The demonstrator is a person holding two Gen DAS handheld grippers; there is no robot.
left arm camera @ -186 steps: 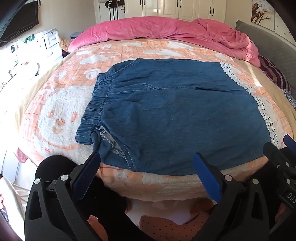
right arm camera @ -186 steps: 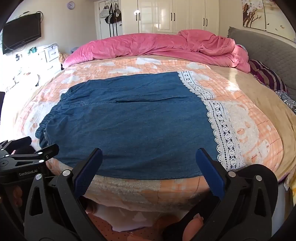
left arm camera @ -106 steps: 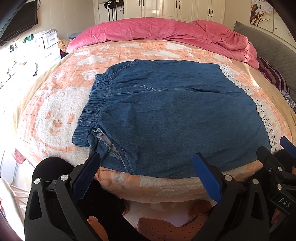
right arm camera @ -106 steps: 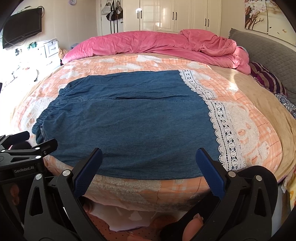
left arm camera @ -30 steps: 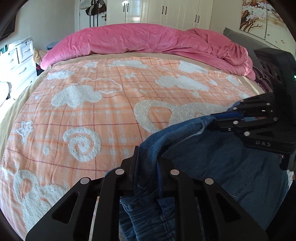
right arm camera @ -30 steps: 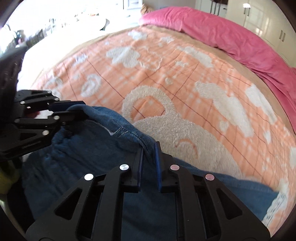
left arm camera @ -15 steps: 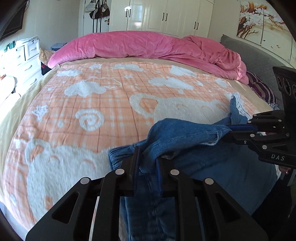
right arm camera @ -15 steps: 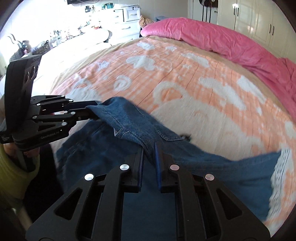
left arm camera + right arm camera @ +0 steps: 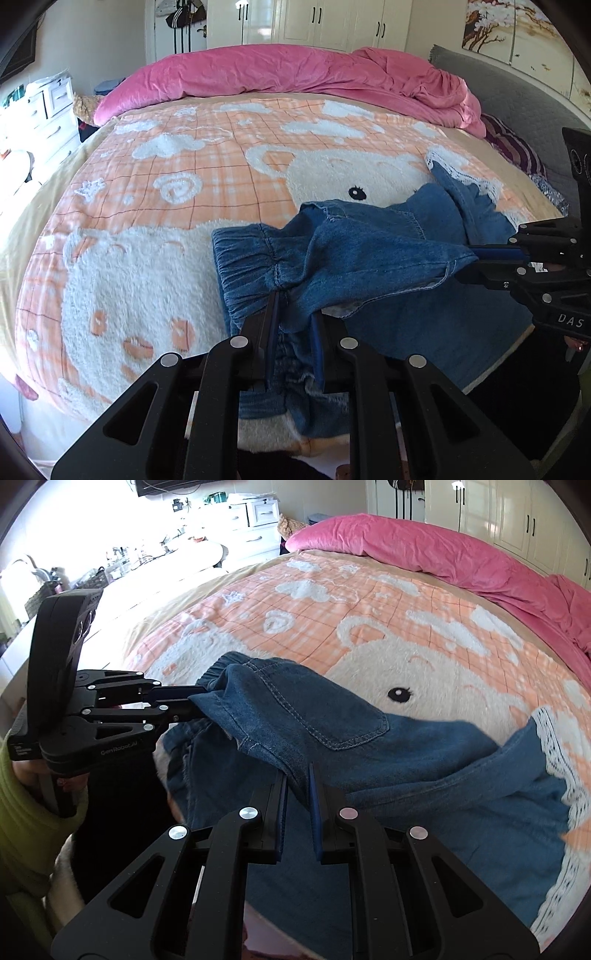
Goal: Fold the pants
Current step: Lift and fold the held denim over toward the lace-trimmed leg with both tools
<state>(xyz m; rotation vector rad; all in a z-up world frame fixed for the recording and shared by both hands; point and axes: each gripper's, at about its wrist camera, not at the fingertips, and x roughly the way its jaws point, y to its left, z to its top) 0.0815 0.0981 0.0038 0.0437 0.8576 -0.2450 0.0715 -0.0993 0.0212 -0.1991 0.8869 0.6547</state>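
Both grippers angle downward over the bed [image 9: 110, 229]. The left gripper [image 9: 293, 317] and right gripper [image 9: 297, 786] each pinch the denim pants [image 9: 369, 254], lifted at center. Only the right view shows a green sleeve [image 9: 18, 812] at nine o'clock.

The left wrist fisheye looks steeply down along its own black two-finger left gripper [image 9: 293, 317], close over the blue denim pants [image 9: 369, 258], facing up the orange-and-white plaid fleece blanket [image 9: 166, 206] toward the rumpled pink duvet [image 9: 295, 74] and white wardrobe doors [image 9: 317, 22]. The right wrist fisheye rides equally close behind the black right gripper [image 9: 297, 794], angled further left toward the sunlit white dresser [image 9: 255, 520]. Both views share the pants [image 9: 332, 720], blanket [image 9: 332, 602] and duvet [image 9: 424, 550], and each catches the other gripper side-on: the right gripper [image 9: 476, 260] at the right edge, the left gripper [image 9: 192, 705] at the left.
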